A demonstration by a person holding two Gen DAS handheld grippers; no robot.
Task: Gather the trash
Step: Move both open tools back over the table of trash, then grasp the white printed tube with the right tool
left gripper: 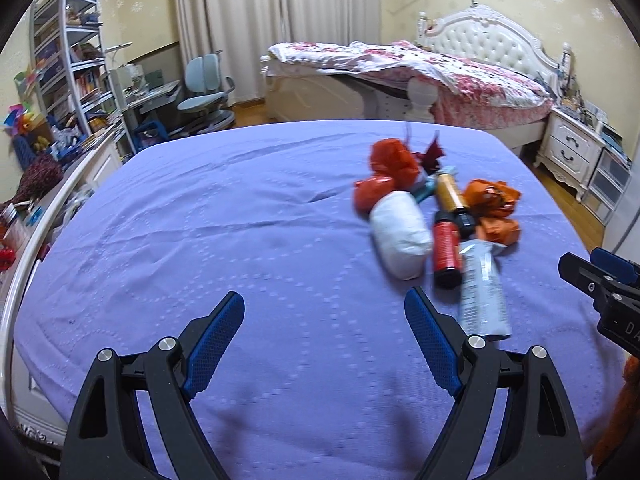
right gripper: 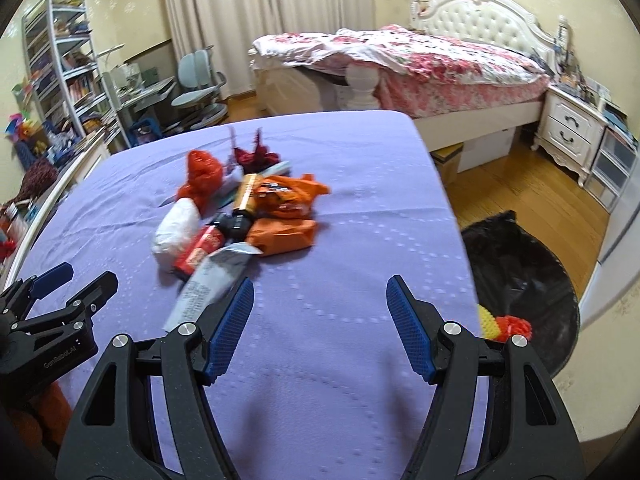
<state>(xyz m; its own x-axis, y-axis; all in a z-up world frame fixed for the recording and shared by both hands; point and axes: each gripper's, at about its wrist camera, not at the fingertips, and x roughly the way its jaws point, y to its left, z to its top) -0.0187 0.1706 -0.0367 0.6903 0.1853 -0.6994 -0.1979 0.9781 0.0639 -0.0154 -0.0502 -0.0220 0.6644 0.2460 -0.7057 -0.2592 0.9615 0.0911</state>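
Note:
A pile of trash lies on the purple bed cover point(left gripper: 200, 240): a white wad point(left gripper: 400, 236), a red can point(left gripper: 446, 246), a gold bottle point(left gripper: 450, 194), orange wrappers point(left gripper: 494, 206), red bags point(left gripper: 390, 168) and a grey printed pouch point(left gripper: 482, 296). My left gripper point(left gripper: 324, 340) is open and empty, low and left of the pile. My right gripper point(right gripper: 320, 328) is open and empty, near the pile's front; the grey pouch point(right gripper: 204, 288) lies by its left finger. The white wad point(right gripper: 176, 228), red can point(right gripper: 200, 250) and orange wrappers point(right gripper: 284, 216) lie beyond.
A black trash bag point(right gripper: 520, 276) stands open on the wooden floor right of the bed, with yellow and red items point(right gripper: 504, 326) inside. A second bed point(right gripper: 420, 64), a nightstand point(right gripper: 568, 132), a desk chair point(left gripper: 204, 92) and shelves point(left gripper: 68, 60) stand behind.

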